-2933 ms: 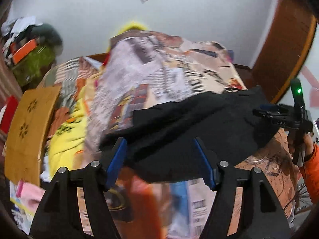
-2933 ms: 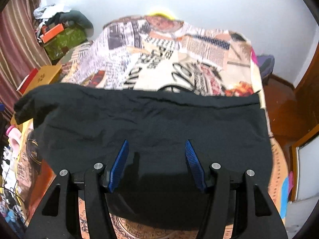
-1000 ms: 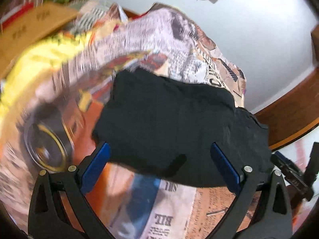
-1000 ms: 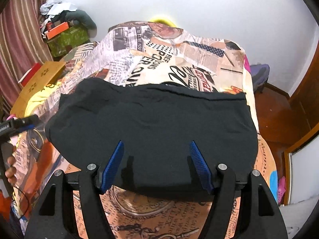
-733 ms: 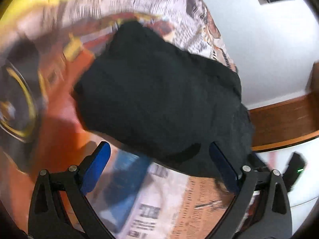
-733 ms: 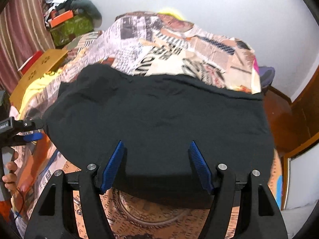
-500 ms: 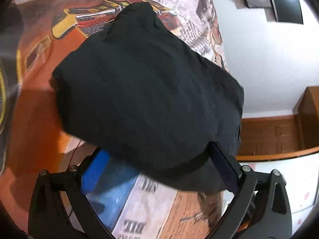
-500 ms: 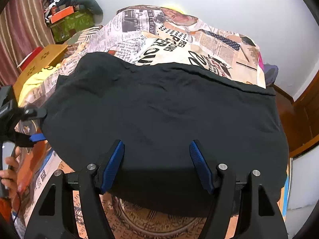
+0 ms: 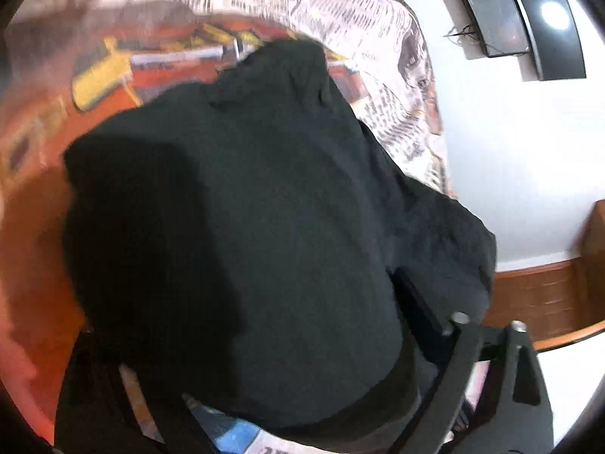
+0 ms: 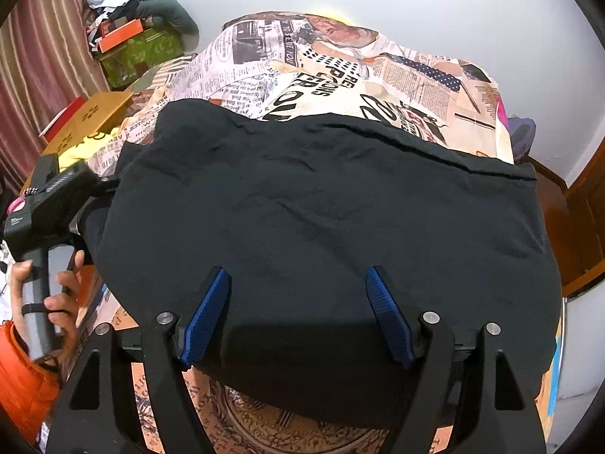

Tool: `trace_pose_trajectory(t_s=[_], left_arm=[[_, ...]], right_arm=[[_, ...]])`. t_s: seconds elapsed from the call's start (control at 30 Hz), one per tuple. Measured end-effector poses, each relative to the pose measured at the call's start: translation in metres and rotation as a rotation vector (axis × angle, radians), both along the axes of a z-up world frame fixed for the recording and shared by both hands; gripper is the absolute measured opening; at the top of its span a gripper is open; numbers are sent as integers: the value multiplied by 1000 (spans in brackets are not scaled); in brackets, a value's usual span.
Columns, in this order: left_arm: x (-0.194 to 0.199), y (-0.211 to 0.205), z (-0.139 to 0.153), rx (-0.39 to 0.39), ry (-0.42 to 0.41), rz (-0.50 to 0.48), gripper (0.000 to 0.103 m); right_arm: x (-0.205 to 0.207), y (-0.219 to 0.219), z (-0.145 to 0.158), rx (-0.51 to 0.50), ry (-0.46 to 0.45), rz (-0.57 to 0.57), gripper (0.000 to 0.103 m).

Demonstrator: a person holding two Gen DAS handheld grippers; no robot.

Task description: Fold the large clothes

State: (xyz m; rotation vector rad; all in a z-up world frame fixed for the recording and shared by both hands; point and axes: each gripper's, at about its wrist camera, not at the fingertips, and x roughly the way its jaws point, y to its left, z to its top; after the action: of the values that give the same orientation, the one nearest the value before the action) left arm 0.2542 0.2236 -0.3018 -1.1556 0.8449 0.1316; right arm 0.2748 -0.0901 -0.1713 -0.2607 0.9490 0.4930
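A black garment (image 10: 321,227) lies folded across the newspaper-print bed sheet (image 10: 340,75). My right gripper (image 10: 298,276) hovers over the garment's near edge. Its blue pads (image 10: 206,317) stand apart and the jaws are opening, gripping nothing. My left gripper (image 10: 94,200), held by a hand with an orange sleeve, is pushed in at the garment's left edge. In the left wrist view the garment (image 9: 245,208) fills the middle. It drapes over the left finger of the left gripper (image 9: 245,310) and hides it, and the right finger (image 9: 419,310) shows beside the cloth. These jaws are closing with cloth between them.
A tan box (image 10: 90,121) and a green box (image 10: 140,53) with clutter stand left of the bed by a striped curtain (image 10: 34,75). Wooden panelling (image 10: 582,219) lies to the right. A dark screen (image 9: 491,19) hangs on the white wall.
My left gripper has dropped and rolled in against the garment's left edge, and cloth now covers its left finger. The right gripper has sunk slightly, and its jaws stand a little wider.
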Motion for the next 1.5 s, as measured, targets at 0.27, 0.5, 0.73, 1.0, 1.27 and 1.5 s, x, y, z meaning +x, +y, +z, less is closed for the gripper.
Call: trace_pose_trajectory(t_s=[0.27,0.5,0.73,1.0,1.27,1.5], left_arm=[[-7,-13,89,332,-37,0,39],[-41,-40,186,721,-155,32,33],[-45,-87,221,993,-208,-78,33],[-20,-137,220,1022,-244,-205,33],[-6,-216,219,1034,-282,-415,33],[8,-280,188,1067,-231,-589,45]], right_arm=[[-3,5,19,74,70,13,72],[-15,43,24,127,92,91,72],[-17,93,-9,78,146,180,76],[-21,64,2,62,143,189,73],[-18,-56,43,143,51,-42,73],[-21,-136,47,149,26,-193,74]])
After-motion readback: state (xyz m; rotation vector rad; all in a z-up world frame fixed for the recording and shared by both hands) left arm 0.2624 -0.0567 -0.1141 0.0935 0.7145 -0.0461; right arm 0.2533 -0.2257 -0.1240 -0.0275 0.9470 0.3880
